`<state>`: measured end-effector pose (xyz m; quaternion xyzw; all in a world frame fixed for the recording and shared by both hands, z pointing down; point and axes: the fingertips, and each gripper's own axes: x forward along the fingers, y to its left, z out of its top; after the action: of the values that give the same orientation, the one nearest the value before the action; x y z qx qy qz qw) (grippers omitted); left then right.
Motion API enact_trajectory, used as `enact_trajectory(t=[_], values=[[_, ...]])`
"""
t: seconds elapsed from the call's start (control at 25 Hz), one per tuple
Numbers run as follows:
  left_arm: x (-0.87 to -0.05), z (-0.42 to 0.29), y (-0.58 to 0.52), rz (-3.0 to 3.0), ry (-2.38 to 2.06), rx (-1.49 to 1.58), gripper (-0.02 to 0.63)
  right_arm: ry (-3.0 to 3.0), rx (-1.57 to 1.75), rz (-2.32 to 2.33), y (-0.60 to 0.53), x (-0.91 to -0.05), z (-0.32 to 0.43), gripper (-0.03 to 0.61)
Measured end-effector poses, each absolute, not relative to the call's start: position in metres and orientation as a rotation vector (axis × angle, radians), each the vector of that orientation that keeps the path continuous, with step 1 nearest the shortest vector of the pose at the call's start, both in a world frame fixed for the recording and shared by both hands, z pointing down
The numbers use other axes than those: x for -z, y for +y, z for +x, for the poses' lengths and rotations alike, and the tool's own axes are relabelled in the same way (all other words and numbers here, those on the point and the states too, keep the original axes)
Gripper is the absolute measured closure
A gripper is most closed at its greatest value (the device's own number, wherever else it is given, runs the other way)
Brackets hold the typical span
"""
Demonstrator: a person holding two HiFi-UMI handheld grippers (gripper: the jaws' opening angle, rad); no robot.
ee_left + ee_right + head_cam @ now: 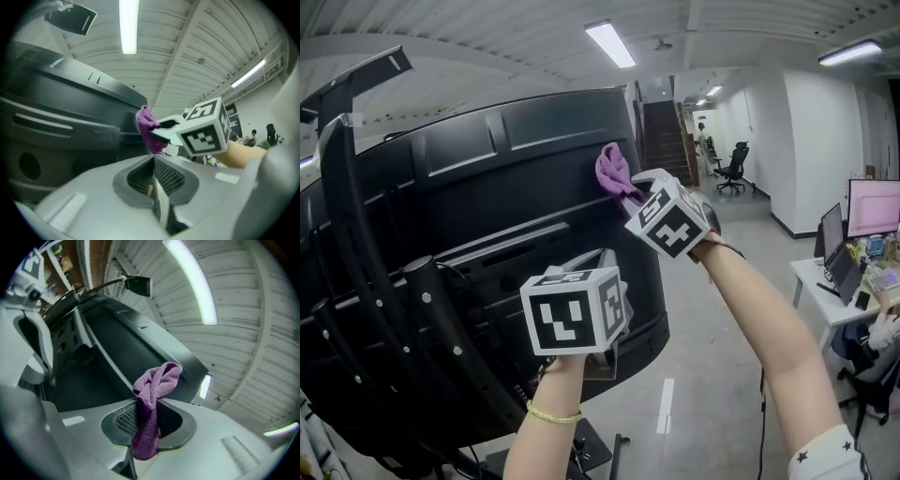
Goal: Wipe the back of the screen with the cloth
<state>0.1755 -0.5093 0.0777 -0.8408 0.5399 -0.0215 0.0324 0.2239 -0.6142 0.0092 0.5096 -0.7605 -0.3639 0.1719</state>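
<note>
Purple cloth (614,171) sits bunched at the upper right of the back of the screen (487,202), close to the right edge, and it seems to touch the black panel there. The right gripper (631,193) has its jaws closed on the cloth. In the right gripper view the cloth (151,401) fills the gap between the jaws, one end hanging below them and a folded lump standing out toward the screen (117,345).

The left gripper (585,261) is lower, in front of the bottom part of the panel. In the left gripper view its jaws (153,174) are pressed together with nothing between them.

To the right of the cloth the panel ends and there is free air. To the left the panel is wide, dark and matt, curved, with long raised ridges and slots across it. At the far left the black bars of the stand (352,244) run down over the panel, with screws along them, and they take up that side.

Behind the edge a corridor opens, with a grey floor (703,375), white walls, ceiling lamps (610,43) and stairs (662,141). An office chair (733,166) stands far back. At the right are a desk (821,302) with a laptop (835,249) and a lit monitor (874,207), well apart from the screen.
</note>
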Motion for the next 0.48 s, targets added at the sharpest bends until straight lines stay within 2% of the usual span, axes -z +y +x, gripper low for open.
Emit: enact_trajectory(t=[0.2, 0.48], values=[[-0.151, 0.174, -0.504, -2.629, 1.678, 0.081, 0.606, -2.049, 1.145, 1.323, -0.600, -0.103, 0.212, 0.511], [-0.267, 0.157, -0.497, -2.575, 1.774, 0.179, 0.606, -2.043, 1.053, 1.170, -0.591, -0.240, 0.198, 0.511]])
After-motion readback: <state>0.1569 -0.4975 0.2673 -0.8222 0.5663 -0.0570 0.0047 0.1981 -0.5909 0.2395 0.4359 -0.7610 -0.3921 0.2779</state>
